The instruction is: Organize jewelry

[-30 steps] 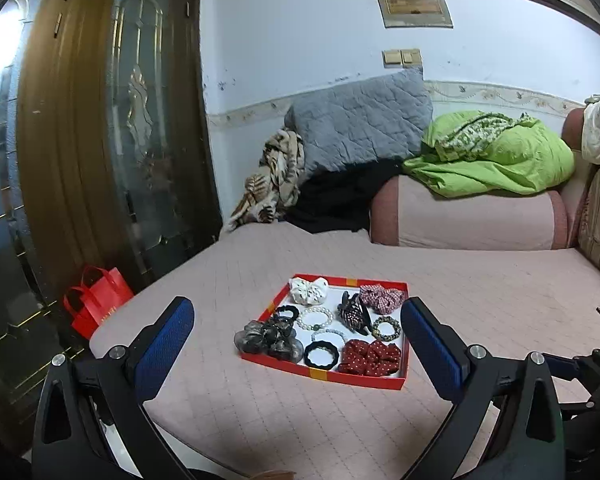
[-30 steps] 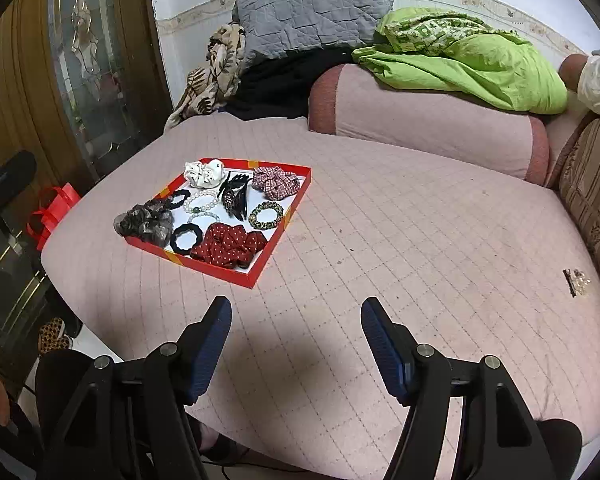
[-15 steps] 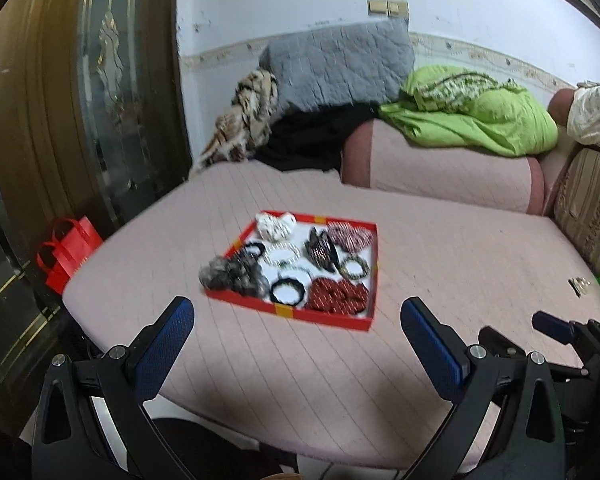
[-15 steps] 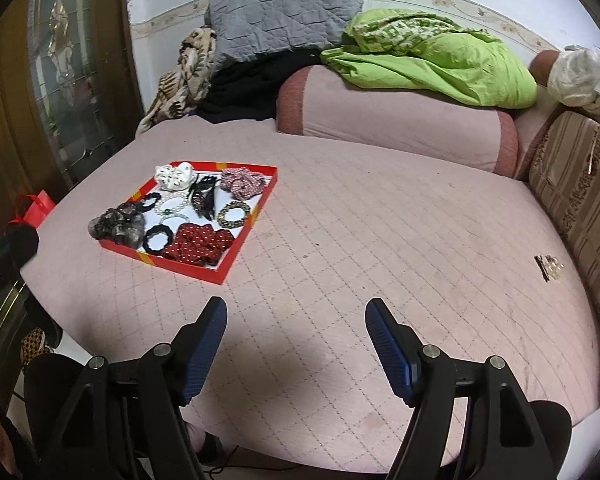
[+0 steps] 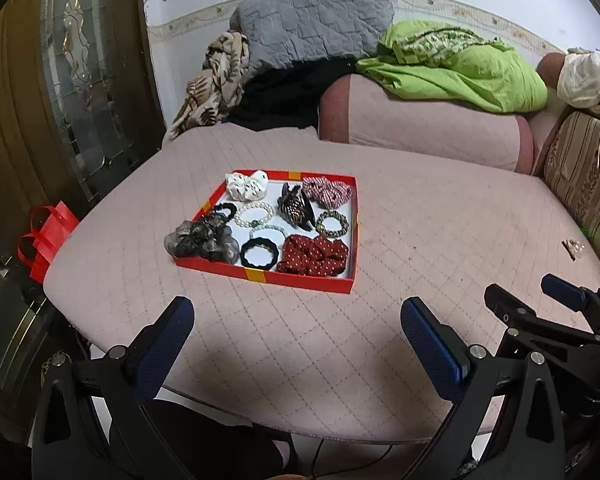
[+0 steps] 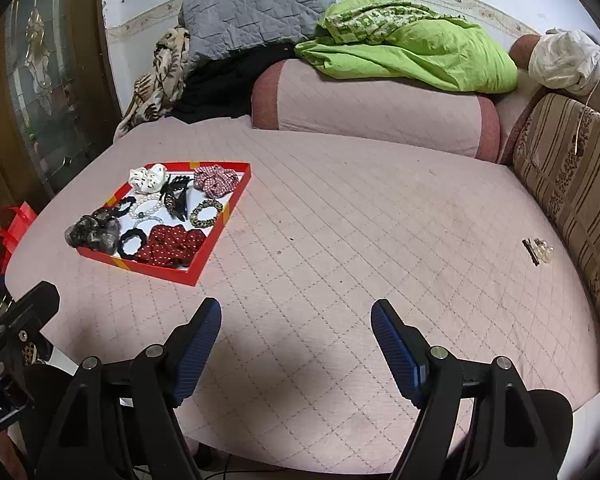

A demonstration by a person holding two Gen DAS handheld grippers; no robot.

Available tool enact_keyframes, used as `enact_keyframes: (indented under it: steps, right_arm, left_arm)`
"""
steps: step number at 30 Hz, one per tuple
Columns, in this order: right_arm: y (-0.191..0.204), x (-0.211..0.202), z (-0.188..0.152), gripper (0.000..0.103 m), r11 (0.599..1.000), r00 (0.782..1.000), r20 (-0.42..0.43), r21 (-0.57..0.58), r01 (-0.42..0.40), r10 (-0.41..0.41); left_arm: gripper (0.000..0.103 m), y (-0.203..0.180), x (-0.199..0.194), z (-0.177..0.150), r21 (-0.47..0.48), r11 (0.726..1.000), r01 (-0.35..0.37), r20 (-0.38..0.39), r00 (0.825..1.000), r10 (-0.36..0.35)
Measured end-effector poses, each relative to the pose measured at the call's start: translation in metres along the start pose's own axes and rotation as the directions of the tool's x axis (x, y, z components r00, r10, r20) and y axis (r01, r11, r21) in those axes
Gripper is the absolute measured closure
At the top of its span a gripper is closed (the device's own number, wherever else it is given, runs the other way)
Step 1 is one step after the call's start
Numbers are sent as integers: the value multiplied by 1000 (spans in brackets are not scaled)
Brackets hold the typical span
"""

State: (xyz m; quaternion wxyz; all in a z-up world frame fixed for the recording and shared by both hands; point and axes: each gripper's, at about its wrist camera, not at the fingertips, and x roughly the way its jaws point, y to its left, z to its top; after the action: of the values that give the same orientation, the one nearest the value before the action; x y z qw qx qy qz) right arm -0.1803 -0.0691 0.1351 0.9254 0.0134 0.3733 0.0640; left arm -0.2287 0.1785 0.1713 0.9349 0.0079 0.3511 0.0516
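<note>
The red tray (image 5: 300, 280) lies on the pink quilted bed (image 5: 420, 240), toward its left side, and holds the hair and jewelry pieces. At its far edge sit a white scrunchie (image 5: 247, 185) and a pink checked scrunchie (image 5: 327, 192), with a dark claw clip (image 5: 296, 206) between them. A pearl bracelet (image 5: 255, 213) and a green beaded bracelet (image 5: 332, 224) lie mid-tray. At the near edge are a grey sheer scrunchie (image 5: 202, 240), which spills over the left rim, a black hair tie (image 5: 259, 253) and a red dotted scrunchie (image 5: 314, 254). A small hair clip (image 6: 537, 250) lies alone on the bed far to the right, well apart from the tray, near a striped cushion (image 6: 572, 168).

Compared with a second ago, both cameras look down more steeply. In the left view the tray now sits higher and farther from the fingers, and the wall switches have slid to the top edge. The tray's contents are unchanged.

The left hand-held gripper (image 5: 296, 334) hovers over the near edge of the bed with its fingers spread wide, holding nothing. The right hand-held gripper (image 6: 296, 334) is likewise spread and empty, to the right of the tray. A green blanket (image 5: 460, 68), a grey pillow (image 5: 312, 16) and a red bag (image 5: 46, 236) ring the scene.
</note>
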Motion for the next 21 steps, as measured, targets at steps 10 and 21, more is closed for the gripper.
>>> enact_keyframes:
  steps: [10, 21]
  right_arm:
    - [-3, 21, 0, 20, 1000, 999, -43, 12, 8, -8]
    - [3, 39, -2, 20, 1000, 997, -76, -11, 15, -16]
  left_arm:
    - [0, 1, 26, 2, -7, 1000, 18, -64, 998, -18]
    - [0, 8, 50, 3, -25, 1000, 14, -106, 994, -16]
